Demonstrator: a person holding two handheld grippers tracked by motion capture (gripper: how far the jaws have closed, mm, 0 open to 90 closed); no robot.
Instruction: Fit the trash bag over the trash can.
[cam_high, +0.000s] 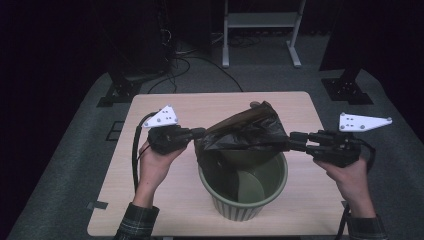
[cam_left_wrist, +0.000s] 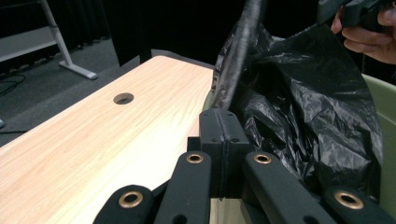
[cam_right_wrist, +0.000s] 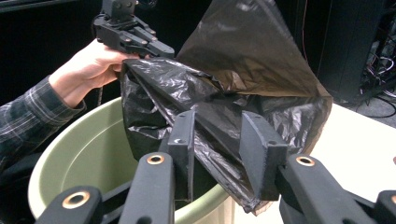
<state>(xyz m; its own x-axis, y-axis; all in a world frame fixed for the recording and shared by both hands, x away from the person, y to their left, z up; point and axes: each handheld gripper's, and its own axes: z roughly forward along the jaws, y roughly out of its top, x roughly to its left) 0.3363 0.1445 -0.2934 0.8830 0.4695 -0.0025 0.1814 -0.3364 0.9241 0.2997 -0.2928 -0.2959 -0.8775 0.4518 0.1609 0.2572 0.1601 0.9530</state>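
We had the black bin bag stretched over the green bin to line it: left gripper jaws clamped tight on its edge, right gripper jaws partly open around the bag.

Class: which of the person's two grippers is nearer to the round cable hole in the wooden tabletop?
Left. The left gripper is at the black plastic bag's edge beside the hole; the right gripper is across the green ribbed bin.

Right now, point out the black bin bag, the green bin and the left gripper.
black bin bag (cam_high: 245, 131), high view, crinkled middle.
green bin (cam_high: 235, 206), high view, ribbed outer wall.
left gripper (cam_left_wrist: 225, 133), left gripper view, closed jaw tips.
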